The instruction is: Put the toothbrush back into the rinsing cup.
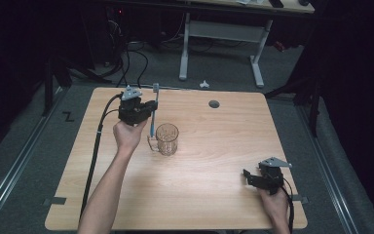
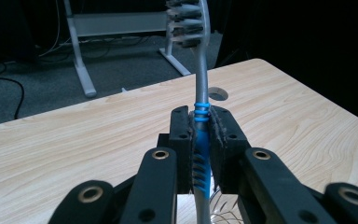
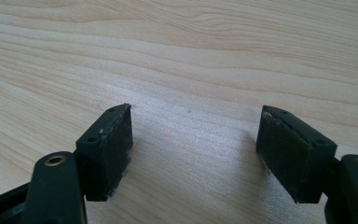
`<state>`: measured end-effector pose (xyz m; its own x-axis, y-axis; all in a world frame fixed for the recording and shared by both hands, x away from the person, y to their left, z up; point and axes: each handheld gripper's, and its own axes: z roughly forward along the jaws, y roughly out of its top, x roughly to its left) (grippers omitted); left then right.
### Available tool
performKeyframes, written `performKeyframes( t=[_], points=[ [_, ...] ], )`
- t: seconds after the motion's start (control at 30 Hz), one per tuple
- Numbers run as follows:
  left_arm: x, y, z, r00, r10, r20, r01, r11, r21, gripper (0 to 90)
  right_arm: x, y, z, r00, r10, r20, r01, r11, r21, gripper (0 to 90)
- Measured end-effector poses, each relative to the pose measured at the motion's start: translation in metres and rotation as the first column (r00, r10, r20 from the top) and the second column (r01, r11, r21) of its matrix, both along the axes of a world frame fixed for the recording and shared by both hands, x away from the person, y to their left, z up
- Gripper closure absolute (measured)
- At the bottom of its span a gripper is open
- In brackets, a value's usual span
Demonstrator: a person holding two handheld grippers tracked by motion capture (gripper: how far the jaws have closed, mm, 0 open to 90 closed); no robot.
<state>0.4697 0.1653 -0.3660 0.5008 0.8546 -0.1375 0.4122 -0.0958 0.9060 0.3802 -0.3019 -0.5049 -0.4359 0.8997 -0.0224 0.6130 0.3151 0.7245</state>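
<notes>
While the person's left hand (image 1: pixel 128 132) lifts its claw (image 1: pixel 148 111) above the wooden bench (image 1: pixel 214 146), a toothbrush (image 1: pixel 154 109) stands nearly upright in it, bristles at the top and blue handle end dipping towards the clear glass mug (image 1: pixel 167 139) just beside; I judge it is held that way so it can go into or come out of the mug; the right claw (image 1: pixel 248 176) rests low at the near right corner, well apart, as though waiting its turn.

From the left gripper view, the left claw (image 2: pixel 201 135) is clamped tight on the toothbrush (image 2: pixel 202 100) at its blue ribbed grip, the bristled head rising clear above the jaws.

From the right gripper view, the right claw (image 3: pixel 193 142) gapes wide with nothing between its jaws, close over bare wood.
</notes>
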Motion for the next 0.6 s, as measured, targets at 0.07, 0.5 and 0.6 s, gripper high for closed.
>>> performKeyframes(
  t=[0.07,0.5,0.6],
  points=[
    [0.0002,0.0005,-0.0015,1.0,-0.004,-0.002,0.004,1.0,-0.001,80.4,0.0,-0.0001,0.0,1.0,0.002,0.0,-0.002,1.0,-0.001,27.2],
    [-0.0037,0.0039,-0.009,0.9997,-0.024,0.003,0.024,0.9997,-0.006,80.1,0.0,0.0,0.0,1.0,0.001,0.0,-0.001,1.0,0.0,27.2],
    [-0.0047,0.0046,-0.0091,0.9997,-0.026,0.003,0.026,0.9997,0.0,80.1,0.0,0.0,0.0,1.0,0.0,0.0,0.0,1.0,0.0,27.2]
  ],
)
